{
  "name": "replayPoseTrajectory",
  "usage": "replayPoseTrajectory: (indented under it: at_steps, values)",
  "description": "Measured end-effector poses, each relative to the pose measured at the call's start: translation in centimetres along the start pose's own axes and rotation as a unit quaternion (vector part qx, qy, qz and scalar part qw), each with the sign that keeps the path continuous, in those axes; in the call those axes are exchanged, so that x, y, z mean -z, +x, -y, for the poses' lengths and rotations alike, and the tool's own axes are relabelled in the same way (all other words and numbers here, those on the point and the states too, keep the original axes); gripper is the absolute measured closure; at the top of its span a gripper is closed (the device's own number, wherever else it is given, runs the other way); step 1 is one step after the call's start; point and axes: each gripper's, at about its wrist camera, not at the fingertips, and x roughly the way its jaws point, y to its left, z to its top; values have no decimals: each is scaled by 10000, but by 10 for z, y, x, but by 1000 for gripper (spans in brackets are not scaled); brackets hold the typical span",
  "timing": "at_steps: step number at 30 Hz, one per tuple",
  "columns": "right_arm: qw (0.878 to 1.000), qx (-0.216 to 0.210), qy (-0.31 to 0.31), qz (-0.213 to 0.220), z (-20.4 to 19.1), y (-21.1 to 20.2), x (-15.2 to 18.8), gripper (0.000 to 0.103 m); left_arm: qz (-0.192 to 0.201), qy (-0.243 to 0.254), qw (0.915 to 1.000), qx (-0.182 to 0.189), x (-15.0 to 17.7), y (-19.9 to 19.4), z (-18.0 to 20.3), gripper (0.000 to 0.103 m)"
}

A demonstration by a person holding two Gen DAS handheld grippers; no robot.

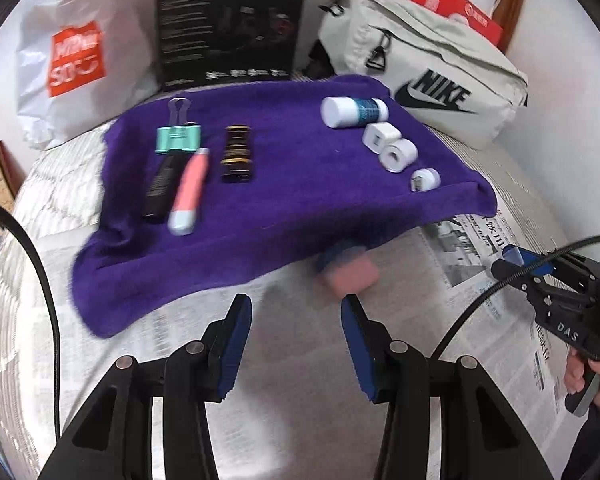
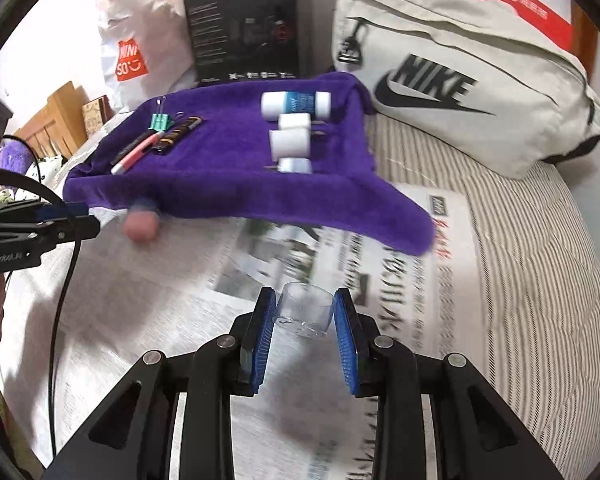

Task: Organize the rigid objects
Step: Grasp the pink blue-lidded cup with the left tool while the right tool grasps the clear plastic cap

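A purple towel (image 1: 284, 216) lies on the bed. On its left side are a teal binder clip (image 1: 179, 139), a black stick (image 1: 162, 186), a pink tube (image 1: 190, 192) and a black-and-gold item (image 1: 237, 154). On its right side are a white bottle with a blue label (image 1: 354, 111), white plugs (image 1: 381, 137) and a white roll (image 1: 398, 155). A blurred pink-and-blue block (image 1: 348, 276) lies at the towel's near edge, just beyond my left gripper (image 1: 296, 304), which is open and empty. My right gripper (image 2: 305, 294) is shut on a small clear cup (image 2: 304, 312) above the newspaper.
Newspaper (image 2: 380, 280) covers the striped bed in front of the towel. A grey Nike bag (image 2: 460, 80), a black box (image 2: 244, 24) and a white shopping bag (image 1: 76, 60) stand along the back. A black cable (image 1: 40, 280) runs at the left.
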Motion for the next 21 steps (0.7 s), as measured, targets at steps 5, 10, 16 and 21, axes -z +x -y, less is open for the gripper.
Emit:
replayPoseTrajectory:
  at_steps: [5, 10, 16, 21]
  values:
    - [9998, -72, 182, 66, 19, -5, 5, 73, -121, 10, 9999, -59, -10, 13, 16, 59]
    - [9994, -137, 292, 149, 29, -9, 7, 73, -203, -103, 9997, -106, -19, 24, 26, 59]
    - [9990, -242, 345, 145, 31, -8, 10, 73, -432, -54, 9986, -314, -24, 42, 42, 59]
    - [9989, -320, 335, 32, 30, -2, 14, 73, -443, 67, 9972, -597, -21, 39, 36, 58]
